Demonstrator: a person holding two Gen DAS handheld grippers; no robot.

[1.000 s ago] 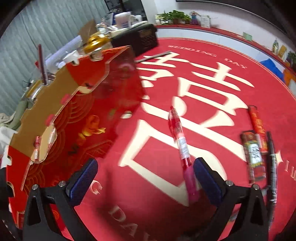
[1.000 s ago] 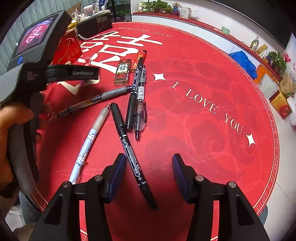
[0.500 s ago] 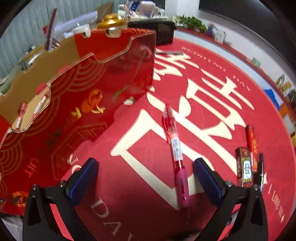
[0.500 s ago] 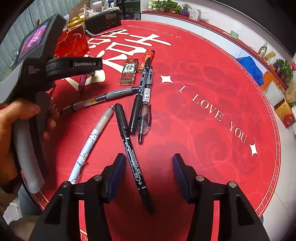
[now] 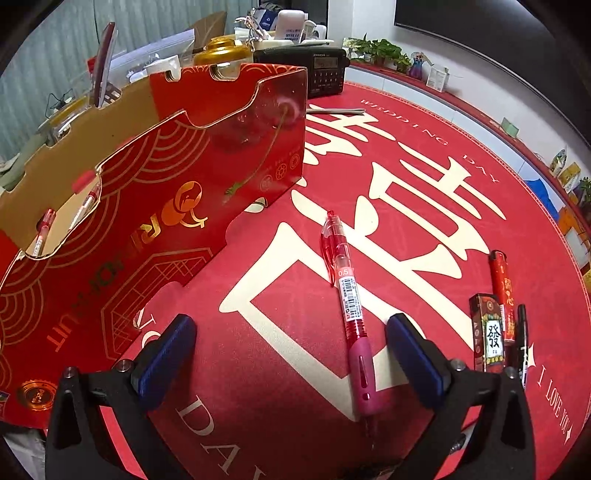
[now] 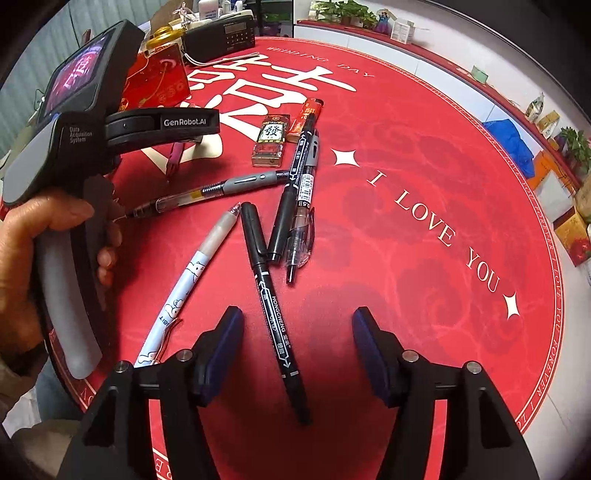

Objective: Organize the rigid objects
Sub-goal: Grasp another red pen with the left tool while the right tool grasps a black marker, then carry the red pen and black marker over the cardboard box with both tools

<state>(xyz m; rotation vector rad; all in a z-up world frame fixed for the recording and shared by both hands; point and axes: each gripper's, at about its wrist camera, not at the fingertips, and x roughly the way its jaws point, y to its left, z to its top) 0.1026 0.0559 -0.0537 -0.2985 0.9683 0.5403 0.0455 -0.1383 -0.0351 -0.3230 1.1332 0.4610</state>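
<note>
Your left gripper (image 5: pixel 290 360) hangs low over the red mat (image 5: pixel 424 229) with its jaws spread wide, and the red gel pen (image 5: pixel 347 306) lies between them, its pink grip close to the right-hand pad, untouched. The red cardboard box (image 5: pixel 155 206) stands just to the left. Your right gripper (image 6: pixel 297 354) is spread too, gripping nothing, the black Hongcheng marker (image 6: pixel 275 314) lying between its fingers.

Counted mid-frame in the right wrist view: two black markers (image 6: pixel 275 317), four pens (image 6: pixel 221 186), two small red packets (image 6: pixel 269 142). Upper left: one red box (image 6: pixel 159 81), one black radio (image 6: pixel 221 35).
</note>
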